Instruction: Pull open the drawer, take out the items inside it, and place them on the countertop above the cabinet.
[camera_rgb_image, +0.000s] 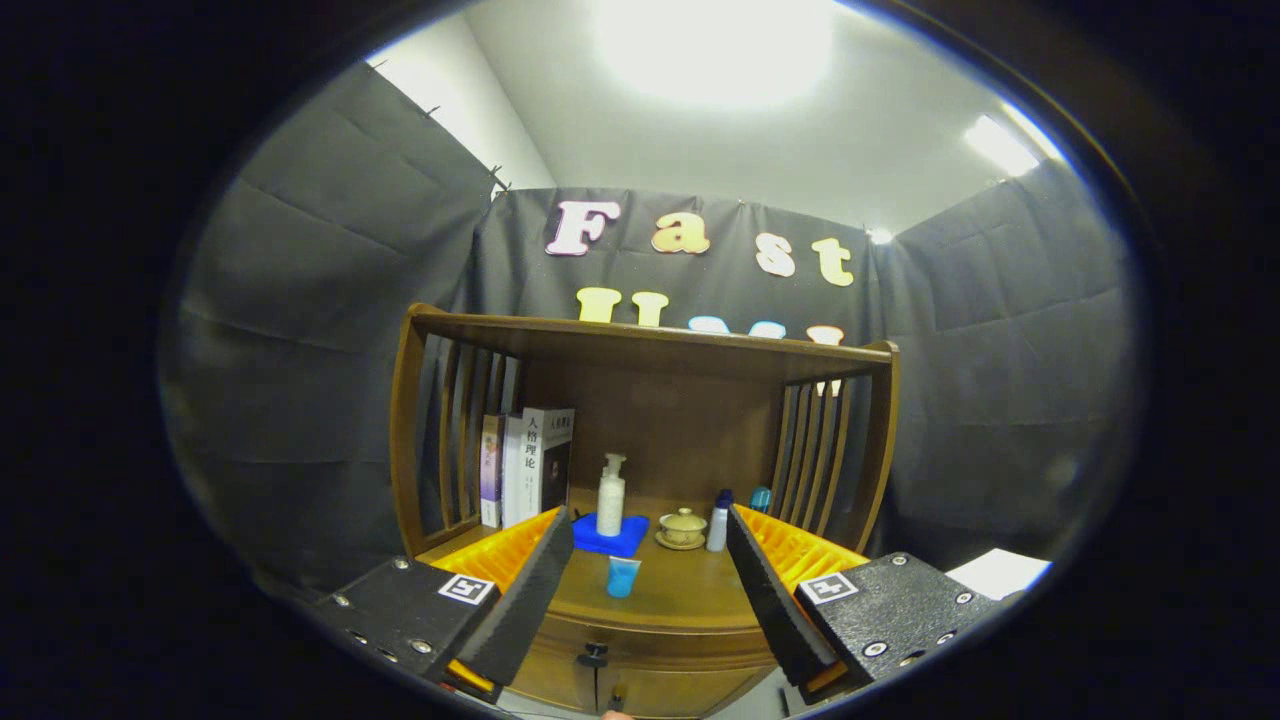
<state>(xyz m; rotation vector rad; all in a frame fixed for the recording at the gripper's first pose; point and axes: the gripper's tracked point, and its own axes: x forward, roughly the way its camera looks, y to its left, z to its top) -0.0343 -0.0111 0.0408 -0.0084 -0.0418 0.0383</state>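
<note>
Two fingers of the gripper stand wide apart, holding nothing. Below them, the drawer looks shut, with its dark knob low between the fingers. I think the gripper should drop down, close gently around that knob, then pull straight back.

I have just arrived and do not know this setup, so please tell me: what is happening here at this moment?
A person holds a hand-held gripper in front of a wooden cabinet. Its fingers are open and grip nothing. The drawer below the countertop looks closed, so the pull has not begun. On the countertop beyond the fingers stand a small blue cup, a pump bottle on a blue pad, a lidded bowl, a small white bottle and some books.
</note>
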